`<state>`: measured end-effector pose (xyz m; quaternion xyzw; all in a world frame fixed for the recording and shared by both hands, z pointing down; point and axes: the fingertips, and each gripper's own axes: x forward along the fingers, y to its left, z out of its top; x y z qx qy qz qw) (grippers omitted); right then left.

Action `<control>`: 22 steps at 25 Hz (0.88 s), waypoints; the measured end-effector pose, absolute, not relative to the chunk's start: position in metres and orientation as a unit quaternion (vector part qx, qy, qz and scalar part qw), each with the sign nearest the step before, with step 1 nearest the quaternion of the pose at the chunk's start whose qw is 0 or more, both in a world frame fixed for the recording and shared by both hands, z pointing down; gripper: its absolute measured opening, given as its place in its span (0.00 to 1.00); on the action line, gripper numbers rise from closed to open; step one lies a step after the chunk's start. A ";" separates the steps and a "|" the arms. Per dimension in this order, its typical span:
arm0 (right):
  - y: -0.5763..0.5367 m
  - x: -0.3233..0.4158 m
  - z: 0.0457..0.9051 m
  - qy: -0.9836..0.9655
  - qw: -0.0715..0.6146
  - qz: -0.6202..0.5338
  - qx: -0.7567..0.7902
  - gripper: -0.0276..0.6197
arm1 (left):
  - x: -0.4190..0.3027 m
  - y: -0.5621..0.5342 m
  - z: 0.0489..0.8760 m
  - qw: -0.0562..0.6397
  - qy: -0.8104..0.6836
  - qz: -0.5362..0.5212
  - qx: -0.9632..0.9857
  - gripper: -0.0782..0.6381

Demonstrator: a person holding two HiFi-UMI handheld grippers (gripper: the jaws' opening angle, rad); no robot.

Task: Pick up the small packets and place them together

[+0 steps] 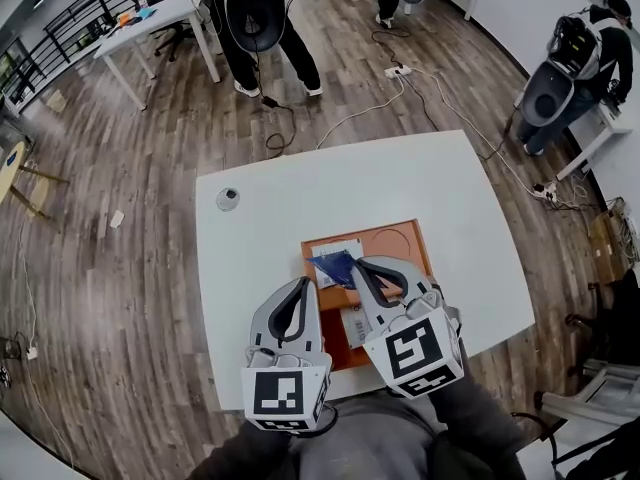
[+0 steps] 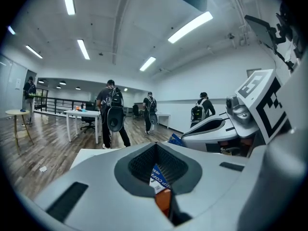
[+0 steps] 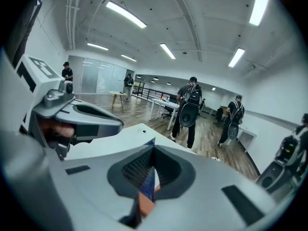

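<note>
- Okay, both claws are up over the white tabletop (image 1: 420, 183), side by side, marker cubes twd the person.
- Right claw (image 1: 362, 266) is clenched on a blue packet (image 1: 330, 265). Its own view shows the packet edge-on betw the jaws, one corner poking past the tips.
- That blue packet is held above the orange tray (image 1: 412, 253) and sticks out to the left of the right claw's tips in the head view.
- Left claw (image 1: 303, 286) has its jaws together at the tips, just left of the blue packet. Near it, but can't tell if they touch.
- Thru the slot behind the left tips a printed packet (image 2: 158, 176) shows, blue and white, w/ orange under it. Can't tell if it's pinched or just lying beneath.
- On the tray there's a white packet (image 1: 338, 247) at the far-left corner, partly covered by the blue one in the head view.
- A second white packet (image 1: 354, 328) lies at the tray's near end, betw the two claws.
- The tray sits at the near middle of the tabletop, w/ a round recess in its far-right part.
- A small round grey object (image 1: 228, 199) sits on the tabletop, well left of the tray and apart from everything else.
- In the bkgd, a wood floor (image 1: 120, 268) w/ cables (image 1: 350, 116) trailing across it.
- One person w/ backpack (image 1: 255, 18) stands beyond the tabletop, and another person (image 1: 580, 58) is off at the right by a white desk.
</note>
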<state>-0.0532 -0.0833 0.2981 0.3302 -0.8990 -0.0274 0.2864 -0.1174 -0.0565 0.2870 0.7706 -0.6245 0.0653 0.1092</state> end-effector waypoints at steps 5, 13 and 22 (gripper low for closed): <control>-0.104 -0.039 0.319 -0.895 0.297 -0.016 0.333 0.05 | -0.109 -0.074 0.298 0.119 -0.629 0.068 0.765 0.10; -0.143 -0.014 0.363 -0.881 0.319 0.021 0.349 0.05 | -0.102 -0.091 0.314 0.134 -0.638 0.094 0.753 0.10; -0.164 -0.012 0.399 -0.875 0.333 0.037 0.350 0.05 | -0.110 -0.099 0.332 0.152 -0.659 0.119 0.727 0.10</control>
